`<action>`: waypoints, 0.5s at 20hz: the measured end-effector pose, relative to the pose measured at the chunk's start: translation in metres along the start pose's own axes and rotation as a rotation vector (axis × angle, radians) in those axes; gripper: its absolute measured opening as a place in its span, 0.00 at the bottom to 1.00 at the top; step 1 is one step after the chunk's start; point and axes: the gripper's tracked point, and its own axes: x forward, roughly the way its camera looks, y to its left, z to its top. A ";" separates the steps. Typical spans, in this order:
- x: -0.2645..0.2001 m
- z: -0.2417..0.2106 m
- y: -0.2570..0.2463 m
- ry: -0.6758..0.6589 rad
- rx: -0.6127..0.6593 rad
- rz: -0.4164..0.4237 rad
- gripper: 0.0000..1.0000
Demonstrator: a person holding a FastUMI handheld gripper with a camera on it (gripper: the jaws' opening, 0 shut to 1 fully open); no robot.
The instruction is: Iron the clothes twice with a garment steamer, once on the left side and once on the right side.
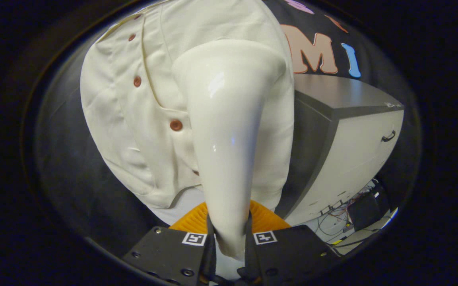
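- Clamping the garment steamer (pixel 229 131): gripper (pixel 229 242) has both fingers (pixel 209 238) pressed on its narrow handle end; orange ribbed piece (pixel 197 218) sits just behind the grip
- steamer body is glossy white plastic, smooth, flaring from slim handle to a broad head
- head lies against the cream shirt (pixel 125 111) hanging just beyond; matte woven cloth, rust-brown buttons (pixel 176 125), soft creases
- pass looks under way, judging by contact; which side, and how many are done, can't tell
- grey-topped white cabinet (pixel 356 131) beside the shirt
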 end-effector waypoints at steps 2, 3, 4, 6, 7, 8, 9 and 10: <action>0.002 -0.011 -0.003 0.019 0.007 -0.006 0.29; 0.003 -0.016 -0.005 0.027 0.008 -0.009 0.29; 0.003 -0.021 -0.007 0.037 0.008 -0.013 0.29; 0.004 -0.030 -0.010 0.055 0.006 -0.020 0.29; 0.005 -0.034 -0.011 0.064 0.007 -0.022 0.29; 0.005 -0.038 -0.012 0.071 0.010 -0.025 0.29; 0.005 -0.043 -0.013 0.079 0.013 -0.029 0.29; 0.005 -0.048 -0.014 0.087 0.018 -0.033 0.29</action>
